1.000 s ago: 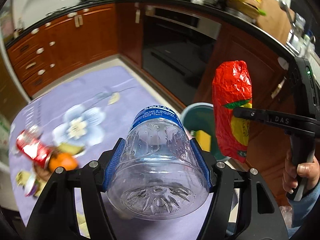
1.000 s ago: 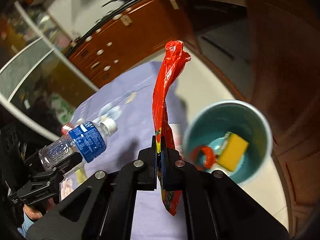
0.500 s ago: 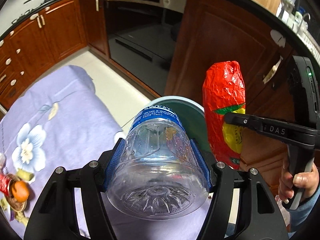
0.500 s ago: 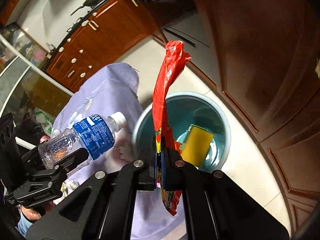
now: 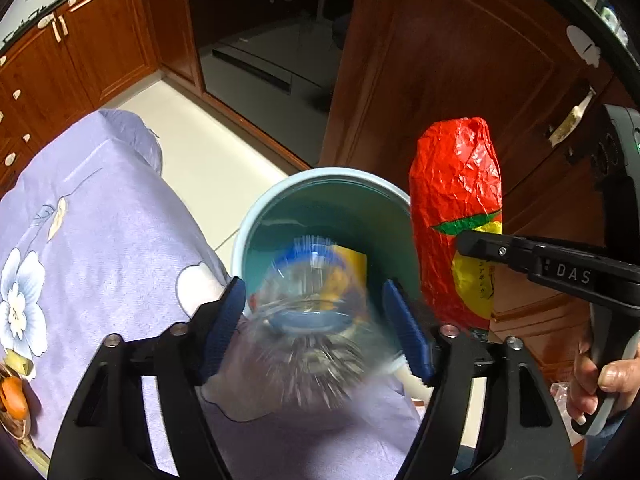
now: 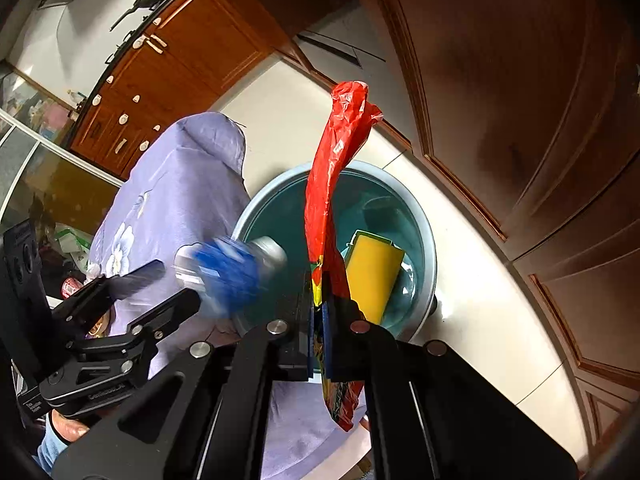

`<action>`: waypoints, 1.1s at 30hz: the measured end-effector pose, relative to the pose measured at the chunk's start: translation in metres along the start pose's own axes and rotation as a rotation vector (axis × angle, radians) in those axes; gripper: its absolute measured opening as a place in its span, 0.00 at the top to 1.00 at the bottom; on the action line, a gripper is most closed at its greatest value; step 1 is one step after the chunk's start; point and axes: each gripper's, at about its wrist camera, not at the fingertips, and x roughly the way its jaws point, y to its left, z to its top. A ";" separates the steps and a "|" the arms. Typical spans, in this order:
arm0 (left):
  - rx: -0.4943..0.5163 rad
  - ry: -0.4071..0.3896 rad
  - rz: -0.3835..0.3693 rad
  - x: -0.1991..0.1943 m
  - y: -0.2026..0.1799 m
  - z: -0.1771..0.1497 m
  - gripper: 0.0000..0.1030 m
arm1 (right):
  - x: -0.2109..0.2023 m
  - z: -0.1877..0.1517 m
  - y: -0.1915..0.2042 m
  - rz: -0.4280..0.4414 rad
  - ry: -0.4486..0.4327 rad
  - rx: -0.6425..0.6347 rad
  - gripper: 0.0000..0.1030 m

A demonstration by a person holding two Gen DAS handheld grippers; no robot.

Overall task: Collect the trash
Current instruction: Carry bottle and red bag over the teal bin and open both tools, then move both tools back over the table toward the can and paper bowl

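A clear plastic bottle (image 5: 316,320) with a blue label shows as a blur between the blue pads of my left gripper (image 5: 314,292). The jaws are opening, with a gap on each side of the bottle, which hangs over the teal bin (image 5: 280,196). The right wrist view shows the same bottle (image 6: 232,276) streaking off the left gripper (image 6: 168,288) toward the bin (image 6: 424,232). My right gripper (image 6: 318,292) is shut on a crumpled red snack wrapper (image 6: 332,168), held upright over the bin's near edge. The wrapper (image 5: 456,200) stands right of the bin in the left wrist view.
A yellow packet (image 6: 374,276) lies inside the bin. A lilac flowered cloth (image 5: 100,220) covers the table left of the bin, with an orange (image 5: 12,396) at its far left edge. Dark wooden cabinet doors (image 5: 440,60) rise close behind the bin. A person's hand (image 5: 600,384) holds the right gripper's handle.
Both grippers have swung from above the table to above the bin and dipped. The left jaws have widened and the bottle, held firmly before, now slips forward out of them.
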 end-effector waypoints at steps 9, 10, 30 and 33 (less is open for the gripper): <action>-0.038 -0.009 0.003 -0.012 0.016 -0.004 0.15 | 0.014 0.000 0.004 -0.006 0.022 -0.005 0.97; -0.044 -0.011 0.004 -0.014 0.019 -0.006 0.13 | 0.017 0.000 0.005 -0.008 0.027 -0.004 0.97; -0.130 -0.055 0.009 -0.050 0.050 -0.034 0.05 | 0.017 -0.004 0.022 -0.081 0.030 0.042 0.18; -0.136 -0.060 0.014 -0.058 0.050 -0.039 0.05 | 0.014 -0.007 0.028 -0.097 0.022 0.040 0.18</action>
